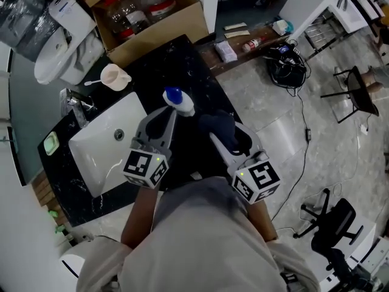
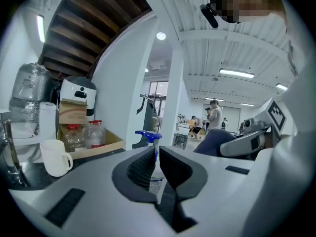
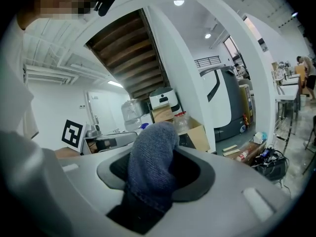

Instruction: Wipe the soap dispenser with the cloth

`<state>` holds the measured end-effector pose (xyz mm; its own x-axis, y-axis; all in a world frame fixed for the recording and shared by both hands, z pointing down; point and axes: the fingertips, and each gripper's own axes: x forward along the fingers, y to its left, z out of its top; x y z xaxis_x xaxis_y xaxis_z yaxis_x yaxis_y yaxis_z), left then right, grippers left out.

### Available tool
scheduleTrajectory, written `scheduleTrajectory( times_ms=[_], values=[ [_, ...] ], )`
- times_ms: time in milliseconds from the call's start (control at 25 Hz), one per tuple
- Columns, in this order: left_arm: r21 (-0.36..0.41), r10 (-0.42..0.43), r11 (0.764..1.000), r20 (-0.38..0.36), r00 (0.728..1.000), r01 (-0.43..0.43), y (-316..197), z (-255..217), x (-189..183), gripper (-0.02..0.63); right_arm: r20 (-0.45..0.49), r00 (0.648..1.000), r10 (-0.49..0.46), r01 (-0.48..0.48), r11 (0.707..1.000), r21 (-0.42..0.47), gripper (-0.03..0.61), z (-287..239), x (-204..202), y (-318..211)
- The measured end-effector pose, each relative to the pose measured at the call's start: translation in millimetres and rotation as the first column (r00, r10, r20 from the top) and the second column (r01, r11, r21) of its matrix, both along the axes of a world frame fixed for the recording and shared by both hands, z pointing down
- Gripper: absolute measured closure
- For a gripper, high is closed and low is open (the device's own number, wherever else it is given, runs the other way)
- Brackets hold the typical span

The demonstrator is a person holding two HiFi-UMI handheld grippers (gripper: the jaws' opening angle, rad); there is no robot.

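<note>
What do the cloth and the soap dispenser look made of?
Cloth: dark blue knitted fabric, matte and fuzzy; fine ribbed loops show. Soap dispenser: probably plastic, a smooth whitish body with a printed label and a glossy blue pump top.

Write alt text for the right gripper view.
The right gripper has its jaws closed on a bunched blue-grey cloth that stands up between them. Behind it at the left is the left gripper with its marker cube. Further back are a cardboard box of bottles and a grey machine.
</note>
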<state>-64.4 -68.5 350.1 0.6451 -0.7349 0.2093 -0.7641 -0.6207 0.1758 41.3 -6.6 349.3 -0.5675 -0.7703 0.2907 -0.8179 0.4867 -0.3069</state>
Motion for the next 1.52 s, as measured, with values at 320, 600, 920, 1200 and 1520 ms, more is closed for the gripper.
scheduleTrajectory(
  times_ms=[320, 600, 920, 1200, 1520],
  values=[
    [-0.027, -0.033, 0.999, 0.034, 0.999, 0.034, -14, 12, 4, 0.518, 0.034, 0.997, -0.068, 0.067, 0.997, 0.028, 0.393, -1, 0, -30],
    [-0.006, -0.067, 0.998, 0.049, 0.997, 0.067, -26, 10, 5, 0.491, 0.056, 0.994, -0.094, 0.093, 0.995, 0.029, 0.393, 2, 2, -45],
    [0.011, -0.058, 0.998, 0.121, 0.991, 0.057, -32, 18, 10, 0.48, 0.059, 0.992, -0.111, 0.109, 0.994, 0.03, 0.393, 3, 3, -59],
    [-0.017, -0.05, 0.998, 0.104, 0.993, 0.052, -32, 23, 10, 0.482, 0.063, 0.989, -0.133, 0.131, 0.991, 0.032, 0.393, 4, -4, -70],
    [0.007, -0.032, 0.999, 0.096, 0.995, 0.031, -35, 20, 5, 0.48, 0.065, 0.987, -0.145, 0.143, 0.989, 0.029, 0.393, 4, -8, -79]
  ],
)
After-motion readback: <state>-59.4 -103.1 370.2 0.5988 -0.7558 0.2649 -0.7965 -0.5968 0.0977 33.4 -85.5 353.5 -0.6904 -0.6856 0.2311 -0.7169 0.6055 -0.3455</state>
